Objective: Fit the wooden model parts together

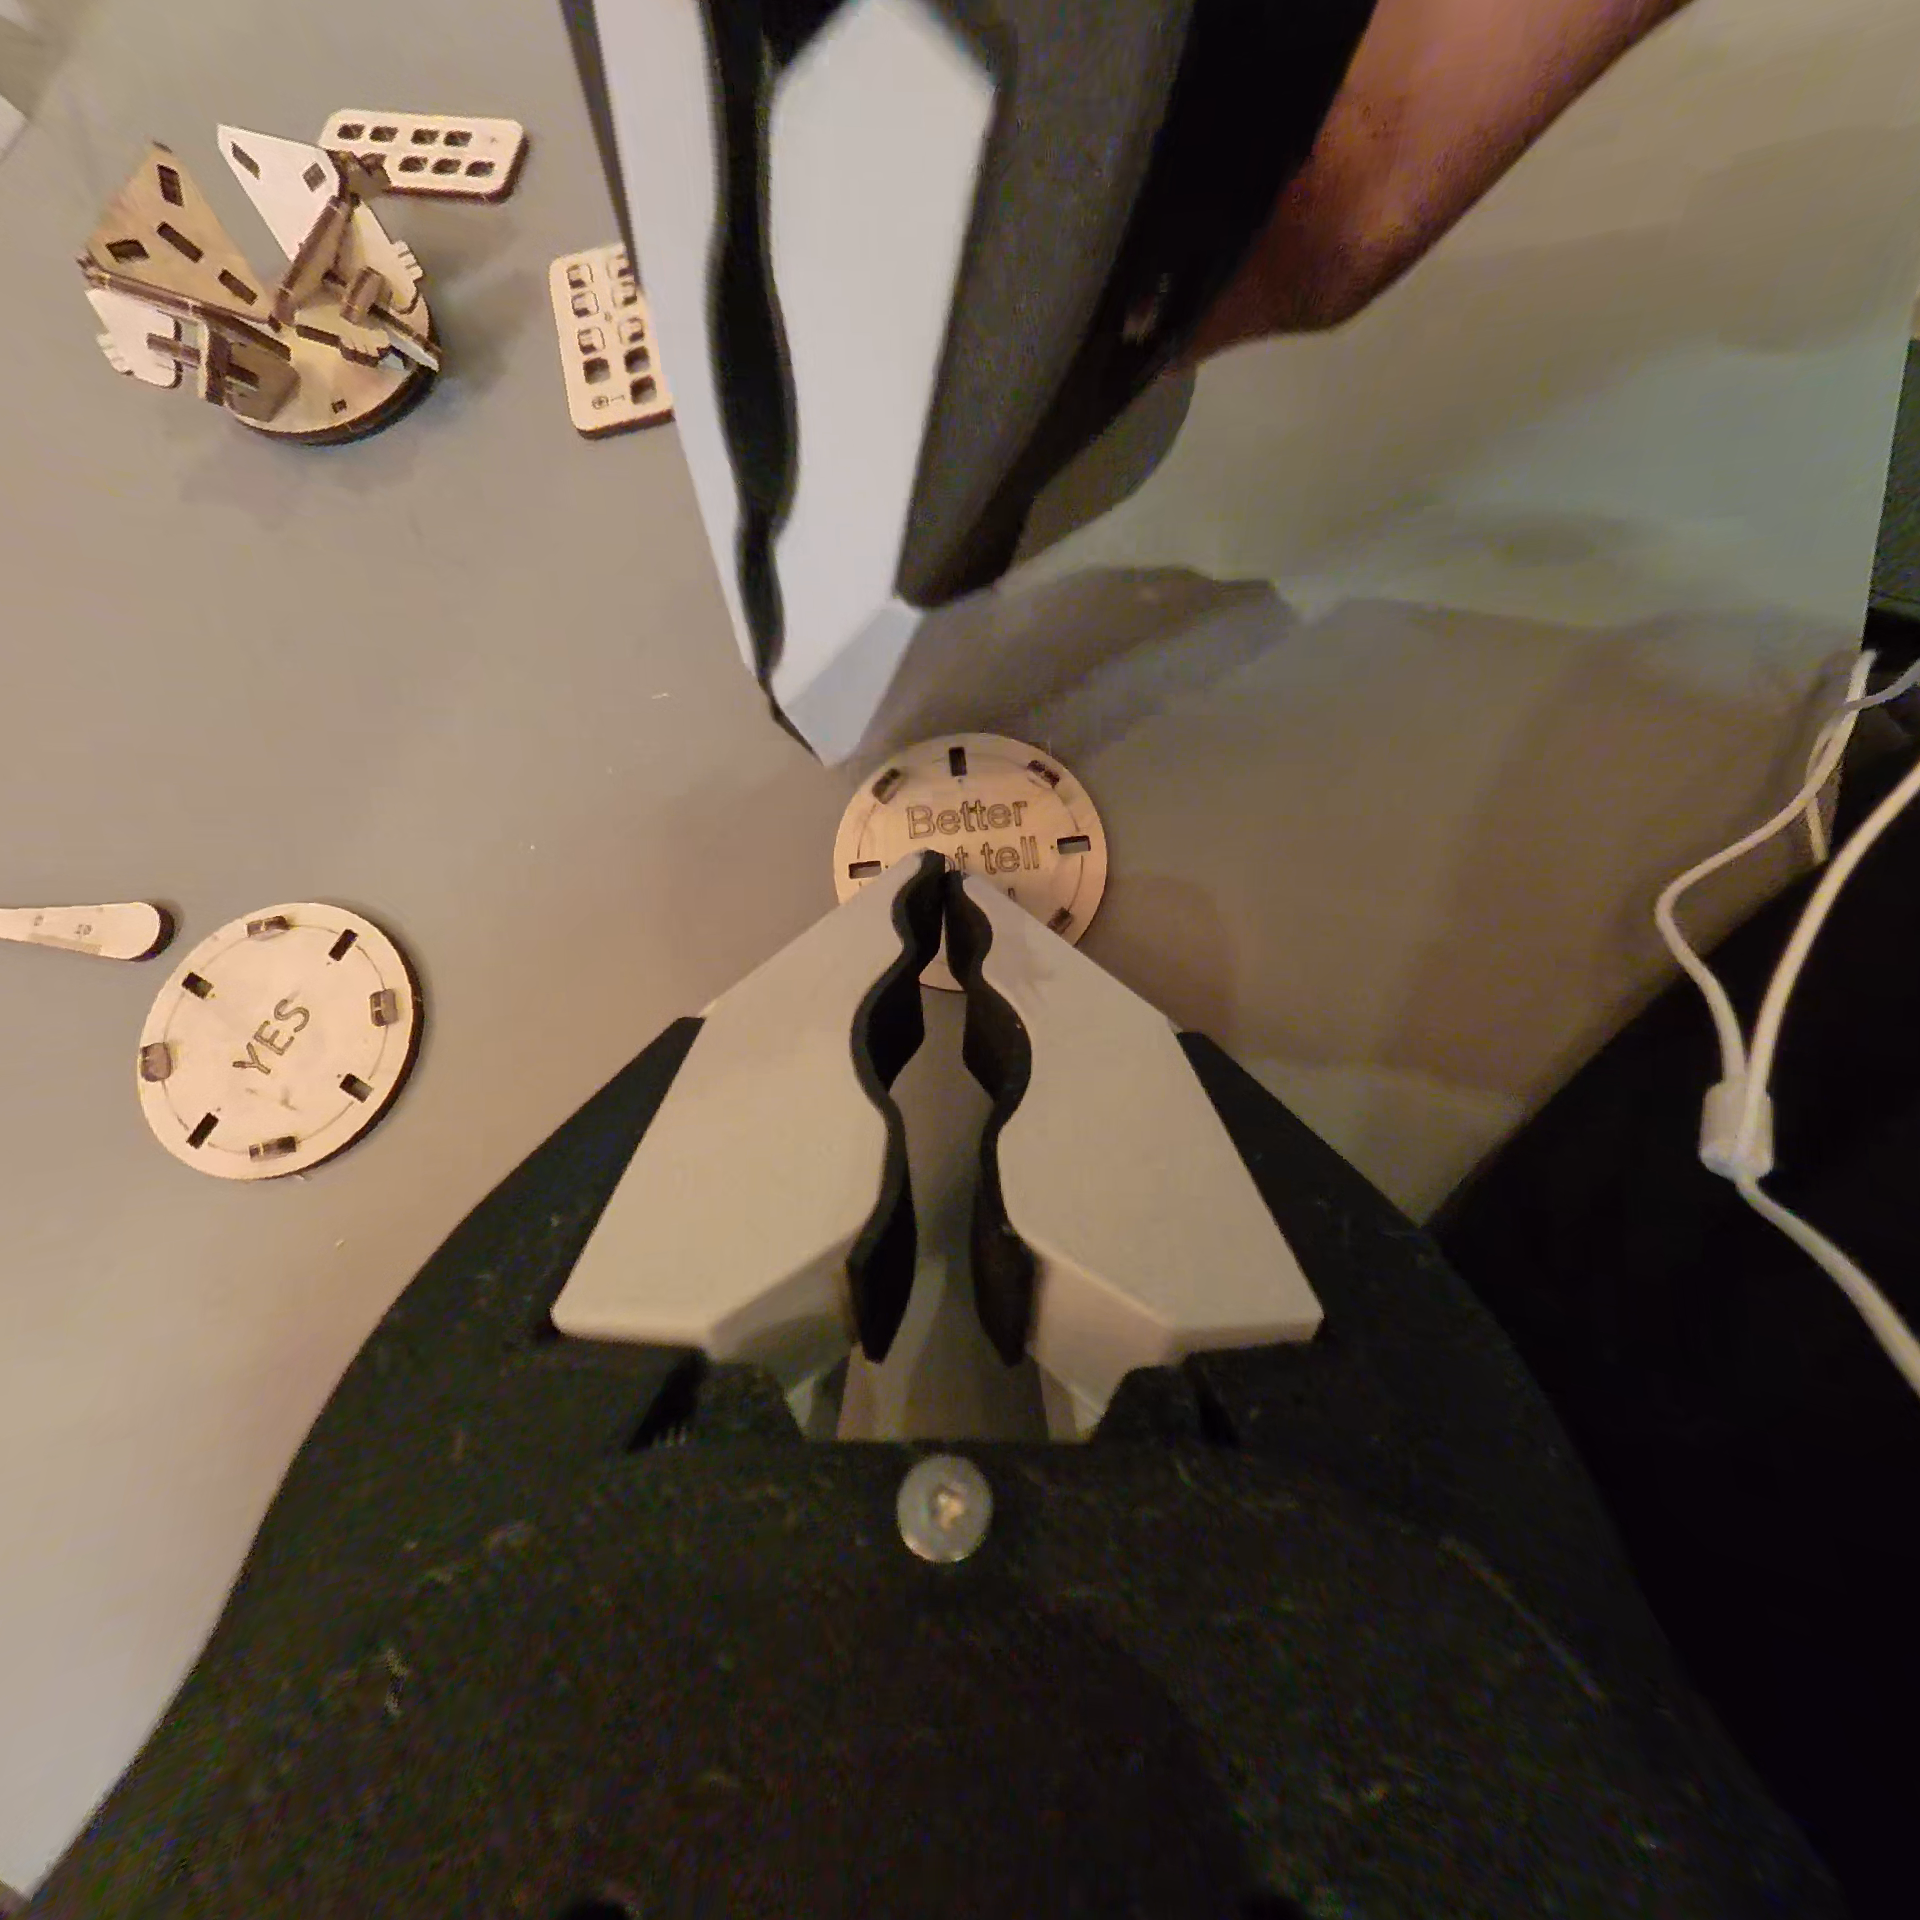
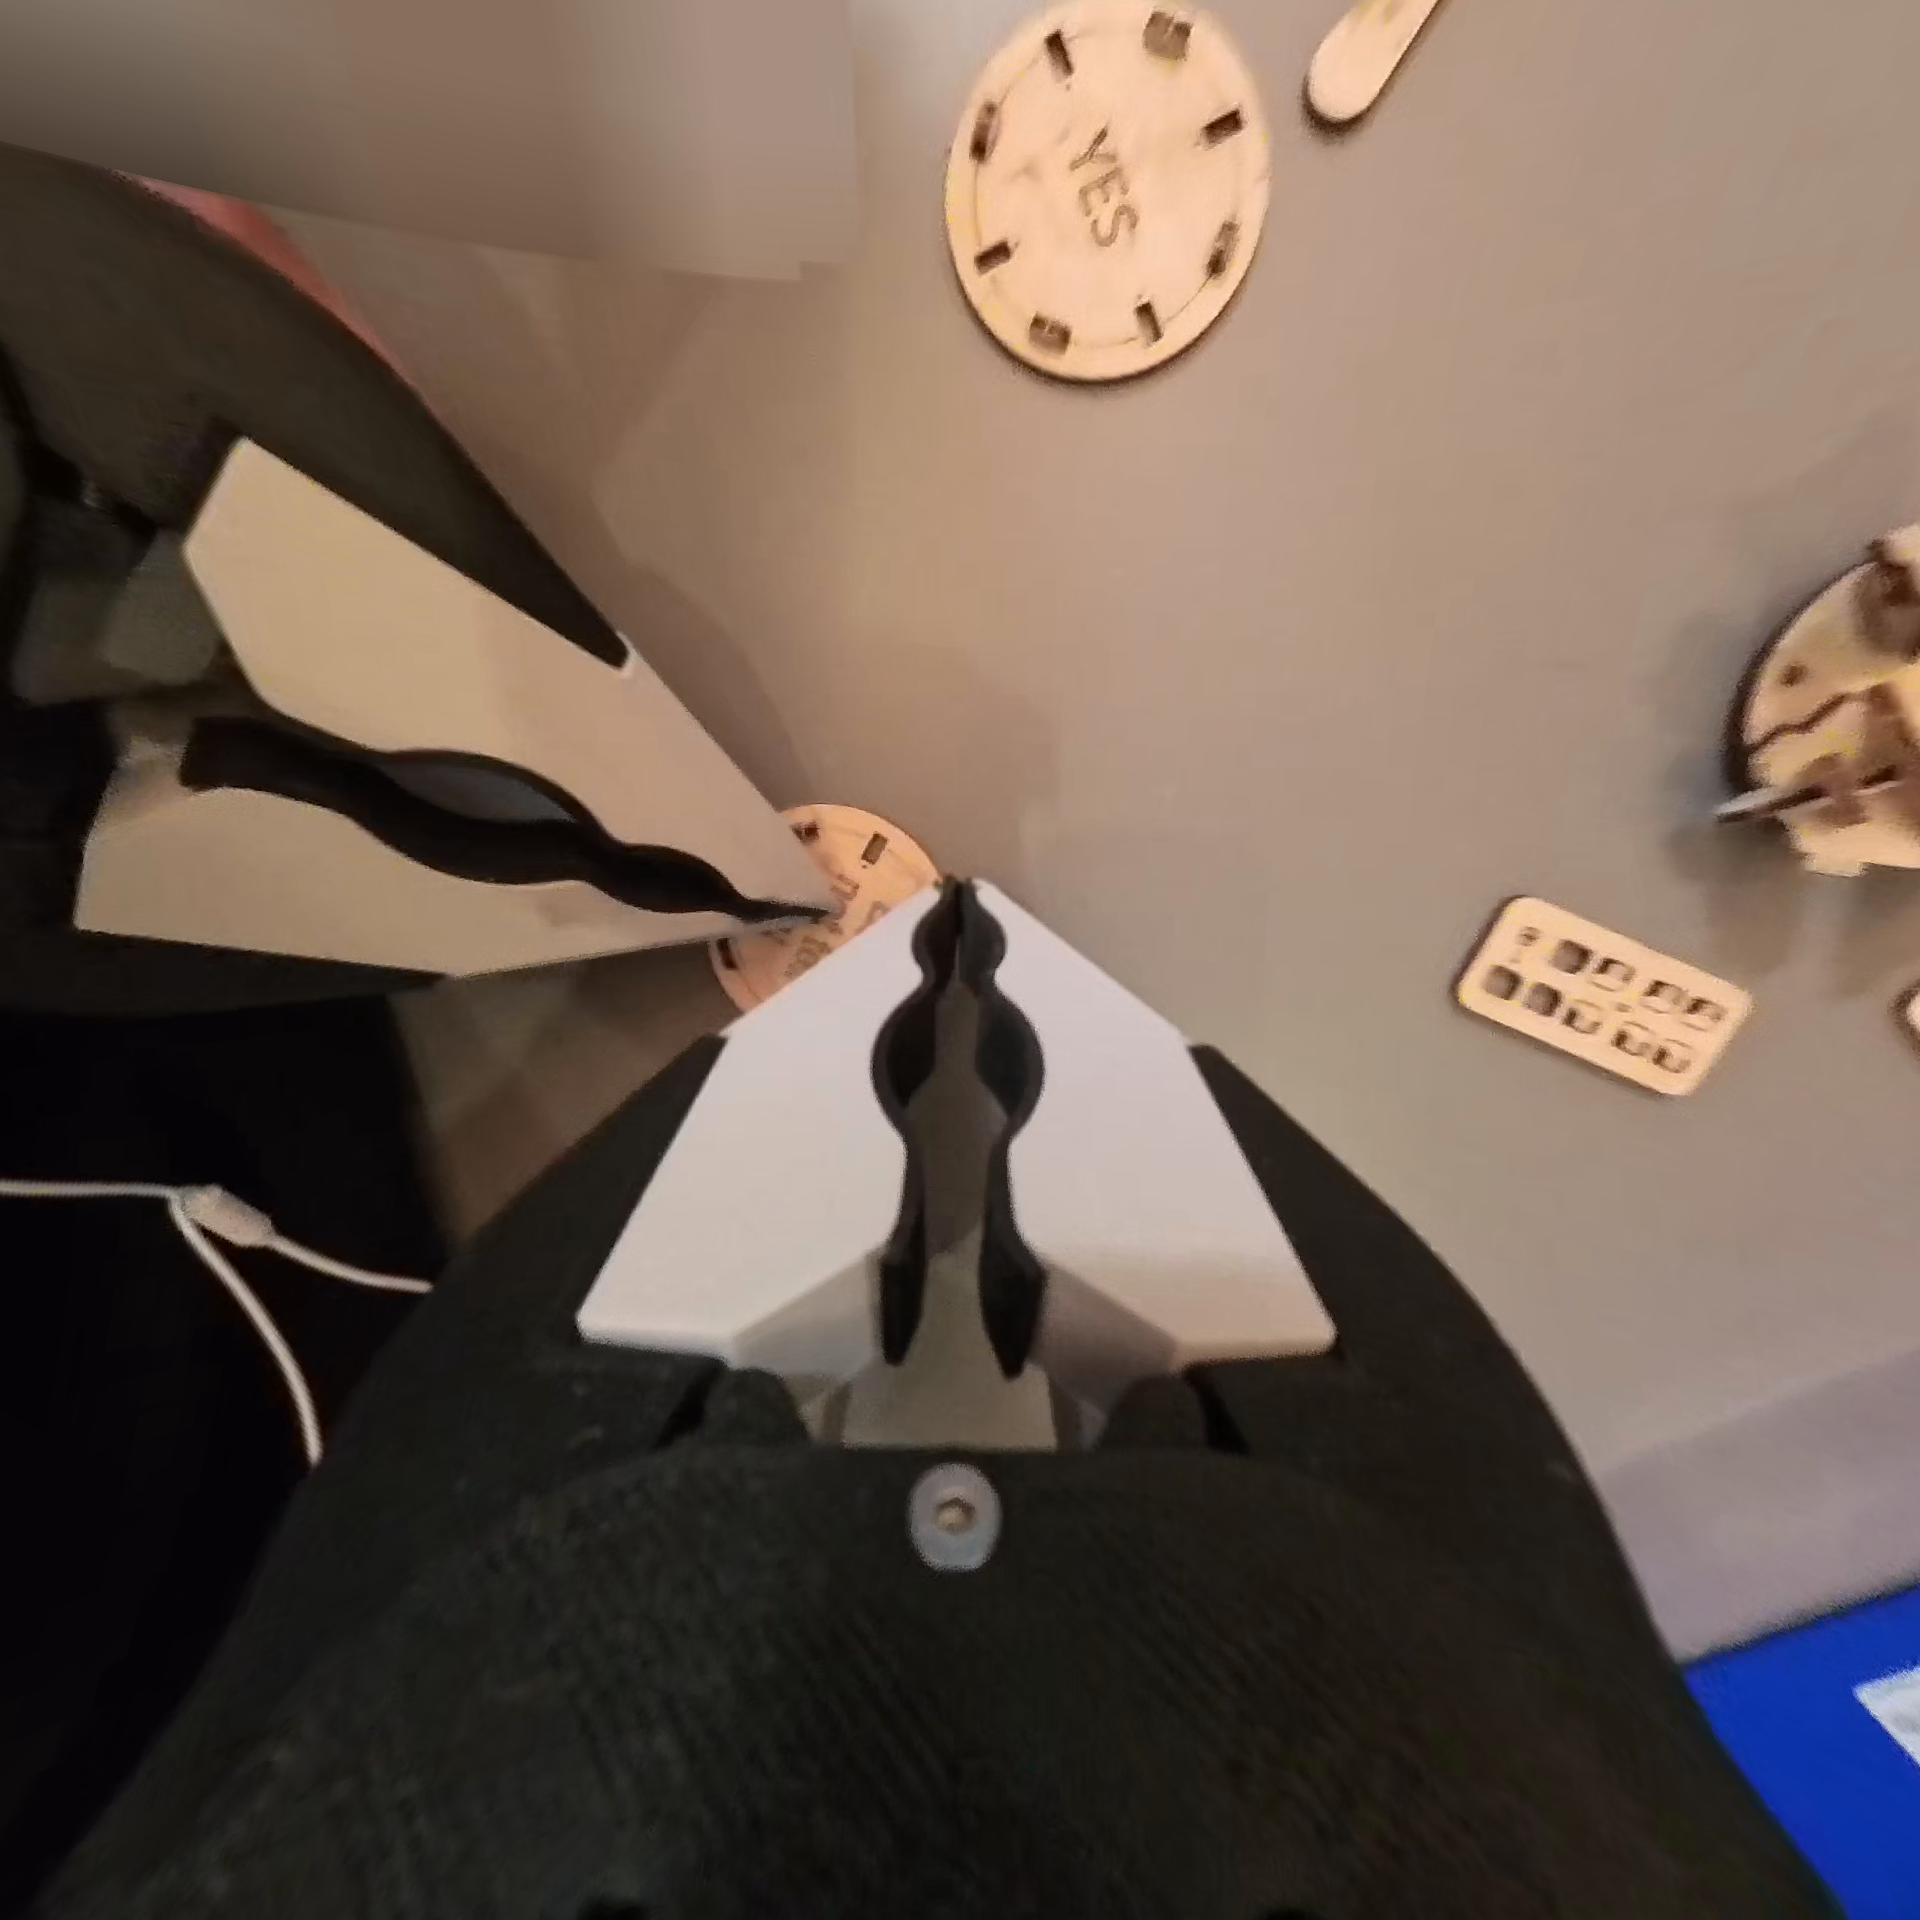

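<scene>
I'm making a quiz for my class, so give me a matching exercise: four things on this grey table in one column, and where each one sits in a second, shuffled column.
Things:
1. Small round engraved wooden disc
2. Larger round slotted wooden disc
3. Upright assembled wooden model on a round base
4. White cable

Places:
A. Far left corner of the left view
B. Right table edge, trailing over the dark area
C. Beneath both shut claw tips
D. Flat, left of the left claw

Pairs: 1-C, 2-D, 3-A, 4-B
</scene>
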A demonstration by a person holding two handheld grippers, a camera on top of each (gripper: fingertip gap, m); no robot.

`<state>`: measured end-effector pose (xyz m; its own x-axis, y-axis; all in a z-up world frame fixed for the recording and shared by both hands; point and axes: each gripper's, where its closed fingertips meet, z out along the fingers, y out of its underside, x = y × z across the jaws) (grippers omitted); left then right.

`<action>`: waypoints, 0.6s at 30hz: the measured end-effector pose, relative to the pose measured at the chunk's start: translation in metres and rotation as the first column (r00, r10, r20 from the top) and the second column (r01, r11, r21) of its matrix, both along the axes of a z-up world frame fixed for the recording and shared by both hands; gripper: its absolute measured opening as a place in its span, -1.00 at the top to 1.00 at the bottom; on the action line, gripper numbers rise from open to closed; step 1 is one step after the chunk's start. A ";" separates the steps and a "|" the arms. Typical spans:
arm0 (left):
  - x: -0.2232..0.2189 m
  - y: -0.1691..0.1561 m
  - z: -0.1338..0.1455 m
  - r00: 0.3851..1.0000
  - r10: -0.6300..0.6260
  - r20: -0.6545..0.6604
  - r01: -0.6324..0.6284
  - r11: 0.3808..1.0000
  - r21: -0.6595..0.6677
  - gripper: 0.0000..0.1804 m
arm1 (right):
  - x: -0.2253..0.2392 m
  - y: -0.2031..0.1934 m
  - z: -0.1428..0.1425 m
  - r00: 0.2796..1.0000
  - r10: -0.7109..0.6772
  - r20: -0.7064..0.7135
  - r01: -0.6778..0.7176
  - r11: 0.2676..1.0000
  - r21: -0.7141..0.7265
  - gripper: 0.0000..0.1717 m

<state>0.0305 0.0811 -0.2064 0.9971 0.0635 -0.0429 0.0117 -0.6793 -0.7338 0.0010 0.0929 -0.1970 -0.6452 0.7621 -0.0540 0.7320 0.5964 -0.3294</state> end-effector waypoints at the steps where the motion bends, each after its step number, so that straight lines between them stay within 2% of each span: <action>1: 0.000 0.000 0.000 1.000 0.000 0.001 0.000 1.000 0.000 1.00 | -0.004 -0.001 0.007 0.999 -0.002 -0.033 0.001 1.000 -0.011 1.00; 4: 0.000 0.000 0.000 1.000 0.000 0.000 0.000 1.000 0.000 1.00 | -0.008 -0.005 0.017 0.997 -0.004 -0.072 0.000 0.999 -0.055 1.00; 7: 0.000 0.000 0.000 1.000 0.000 0.001 0.000 1.000 0.000 1.00 | 0.006 -0.004 -0.007 1.000 0.015 0.026 -0.015 1.000 -0.016 1.00; 10: 0.000 0.000 0.000 1.000 0.002 0.004 -0.002 1.000 0.000 1.00 | 0.001 0.002 -0.002 0.999 0.019 -0.031 -0.018 1.000 0.018 1.00; 13: 0.000 0.000 0.000 1.000 0.002 0.002 -0.002 1.000 0.000 1.00 | -0.005 -0.002 0.012 0.997 -0.010 -0.073 0.007 0.999 -0.048 1.00; 16: 0.000 0.000 0.000 1.000 0.002 0.002 -0.002 1.000 0.000 1.00 | 0.006 -0.001 -0.007 1.000 0.010 -0.008 -0.010 1.000 -0.012 1.00; 18: 0.000 0.000 0.000 1.000 0.002 0.005 -0.002 1.000 0.000 1.00 | 0.001 0.002 -0.002 0.999 0.009 -0.049 -0.009 1.000 0.007 1.00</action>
<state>0.0303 0.0810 -0.2063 0.9971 0.0659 -0.0377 0.0171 -0.6790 -0.7340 0.0018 0.0945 -0.1991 -0.6538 0.7565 -0.0166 0.7095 0.6053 -0.3609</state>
